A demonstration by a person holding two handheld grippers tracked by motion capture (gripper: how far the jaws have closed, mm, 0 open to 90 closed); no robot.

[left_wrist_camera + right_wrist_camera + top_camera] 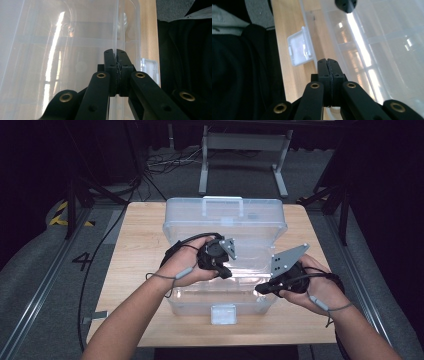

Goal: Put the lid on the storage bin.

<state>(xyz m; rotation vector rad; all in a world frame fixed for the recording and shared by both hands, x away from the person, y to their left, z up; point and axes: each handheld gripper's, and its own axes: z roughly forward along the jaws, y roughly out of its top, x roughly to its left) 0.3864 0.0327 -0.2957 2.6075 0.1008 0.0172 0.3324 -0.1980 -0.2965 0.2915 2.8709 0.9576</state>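
Over the table [135, 250], left gripper [116, 53] pinches clear box [225, 220] tray edge; right gripper [327, 61] closed, empty. Next: lift tray.

Left tool [116, 53] clamped shut, right tool [327, 61] closed

Clear storage box [225, 220] on the wooden table [140, 250]: its near interior is covered by the left gripper [223, 271] and the hand that bears it, so any contents there cannot be told. The box's right front corner lies behind the right gripper [260, 289]. In the left gripper view the box wall [62, 37] runs past the top and left edges, and glare washes out what lies behind it. In the right gripper view the latch [299, 47] on the box's front is soft, its catch unreadable, and the box body is cut by the right edge. Both forearms leave the high view below the box.
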